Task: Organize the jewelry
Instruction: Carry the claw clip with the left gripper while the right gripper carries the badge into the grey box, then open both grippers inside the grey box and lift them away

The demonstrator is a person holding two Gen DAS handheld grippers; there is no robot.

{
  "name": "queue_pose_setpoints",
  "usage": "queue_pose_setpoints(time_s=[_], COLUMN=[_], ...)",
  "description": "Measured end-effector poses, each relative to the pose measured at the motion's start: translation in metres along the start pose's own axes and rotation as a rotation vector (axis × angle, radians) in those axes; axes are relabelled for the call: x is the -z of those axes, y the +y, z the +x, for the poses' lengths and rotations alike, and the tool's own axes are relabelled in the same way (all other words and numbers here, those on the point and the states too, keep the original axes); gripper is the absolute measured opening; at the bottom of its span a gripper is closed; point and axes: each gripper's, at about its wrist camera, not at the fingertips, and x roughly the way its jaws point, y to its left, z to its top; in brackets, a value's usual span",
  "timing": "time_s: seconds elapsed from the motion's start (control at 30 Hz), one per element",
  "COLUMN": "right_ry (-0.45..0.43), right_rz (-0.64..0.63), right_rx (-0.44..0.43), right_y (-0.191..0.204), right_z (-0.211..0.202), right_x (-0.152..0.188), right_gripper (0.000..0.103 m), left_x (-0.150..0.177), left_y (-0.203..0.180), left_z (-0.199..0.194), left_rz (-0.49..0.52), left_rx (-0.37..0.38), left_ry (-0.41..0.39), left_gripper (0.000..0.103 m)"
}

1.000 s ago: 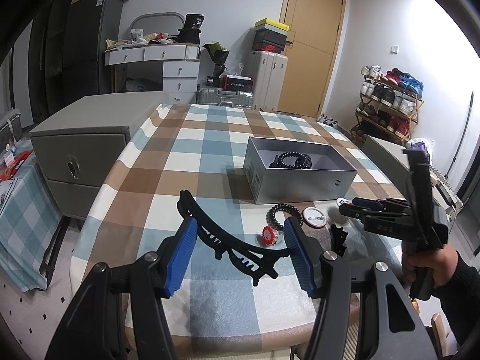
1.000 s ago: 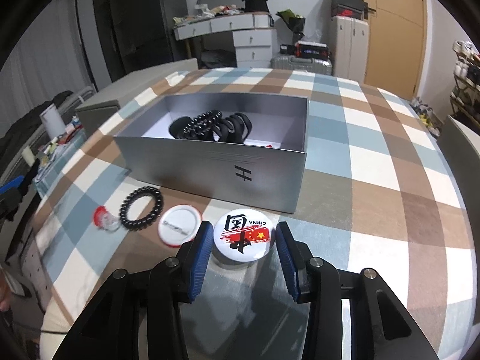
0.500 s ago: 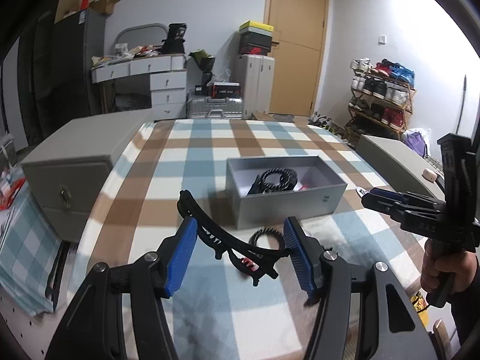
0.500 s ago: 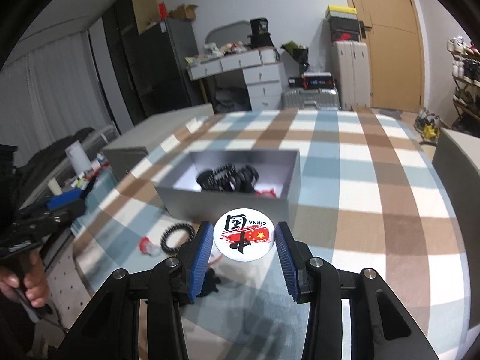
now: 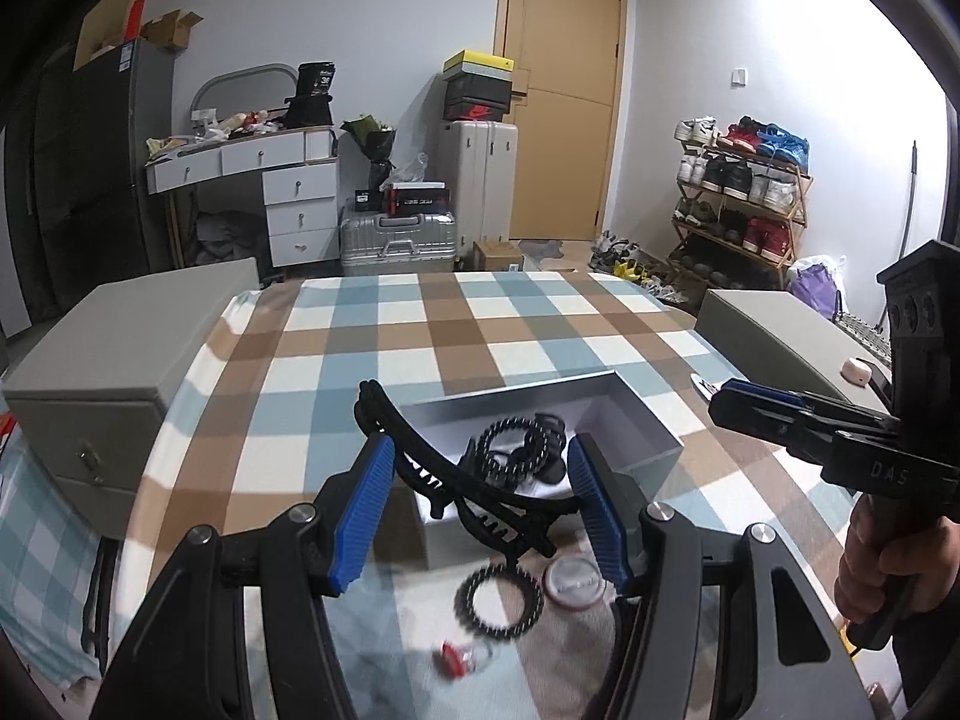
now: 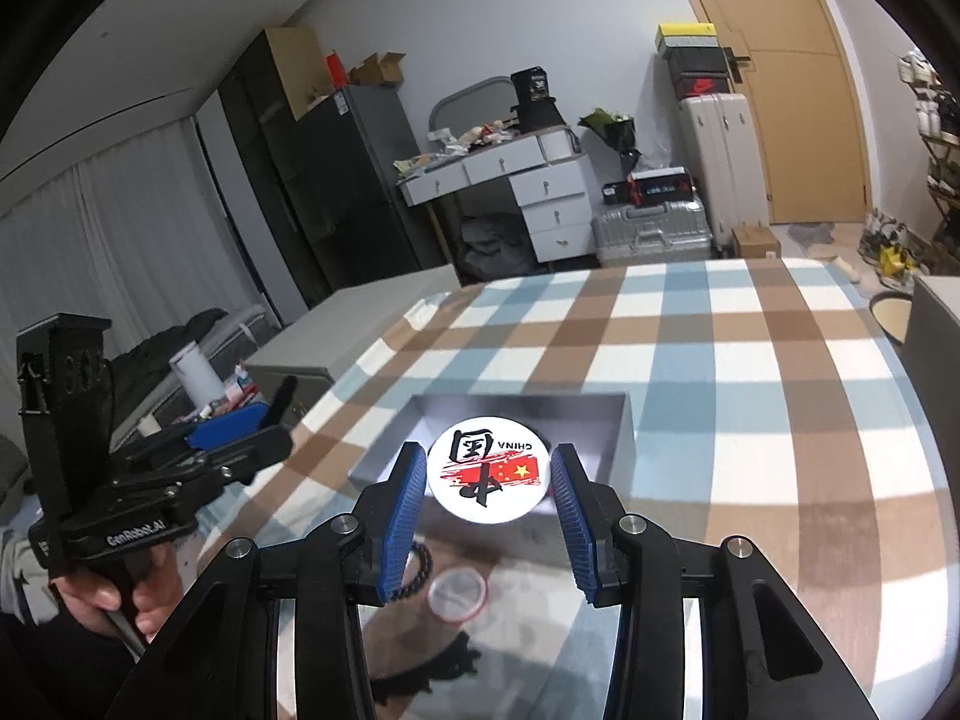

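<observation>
My left gripper (image 5: 483,462) is shut on a long black curved hair clip (image 5: 396,426), held in the air over the near end of the open grey box (image 5: 651,456). Black spiral hair ties (image 5: 516,450) lie inside that box. My right gripper (image 6: 489,459) is shut on a round white badge (image 6: 489,468) with black characters and a red flag, hovering above the same grey box (image 6: 618,438). On the cloth below lie a black spiral hair tie (image 5: 498,600), a round badge face down (image 5: 573,582) and a small red piece (image 5: 456,657).
The table wears a blue, brown and white checked cloth (image 5: 420,330). A grey cabinet (image 5: 102,360) stands at its left edge and another grey cabinet (image 5: 762,324) at its right. A hand (image 5: 870,558) holds the right gripper's handle, close beside the box.
Both grippers have risen off the table with the clip and the badge in them and moved forward over the grey box. The loose pieces on the cloth now sit lower in both views.
</observation>
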Motion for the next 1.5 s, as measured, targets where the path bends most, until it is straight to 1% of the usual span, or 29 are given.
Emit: queue_pose_setpoints(time_s=[0.2, 0.33, 0.67, 1.13, 1.23, 1.33, 1.4, 1.47, 1.5], right_ry=[0.005, 0.017, 0.044, 0.091, 0.099, 0.103, 0.103, 0.112, 0.113], right_rz=[-0.006, 0.0, 0.02, 0.062, 0.067, 0.074, 0.085, 0.097, 0.1], right_rx=[-0.016, -0.026, -0.022, -0.015, -0.013, -0.02, -0.021, -0.02, -0.028], right_y=[-0.005, -0.01, -0.024, -0.037, -0.038, -0.04, -0.042, -0.043, -0.042], right_z=[0.016, 0.028, 0.052, 0.075, 0.078, 0.077, 0.078, 0.078, 0.077], right_x=[-0.011, -0.017, -0.023, -0.016, -0.015, -0.015, -0.015, -0.015, -0.015], right_gripper=[0.042, 0.042, 0.042, 0.042, 0.042, 0.044, 0.044, 0.045, 0.046], left_x=[-0.008, -0.012, -0.015, -0.014, -0.013, -0.013, -0.013, -0.013, -0.013], left_y=[-0.005, -0.007, -0.018, -0.016, -0.015, -0.014, -0.013, -0.011, -0.01], left_z=[0.022, 0.037, 0.064, 0.084, 0.087, 0.088, 0.089, 0.089, 0.089], left_rz=[0.012, 0.008, 0.018, -0.007, -0.007, -0.014, -0.019, -0.035, -0.042], left_rx=[0.028, 0.06, 0.12, 0.143, 0.158, 0.193, 0.19, 0.209, 0.211], left_ry=[0.025, 0.055, 0.113, 0.16, 0.172, 0.172, 0.177, 0.184, 0.184], left_gripper=[0.055, 0.055, 0.055, 0.055, 0.055, 0.055, 0.057, 0.062, 0.066])
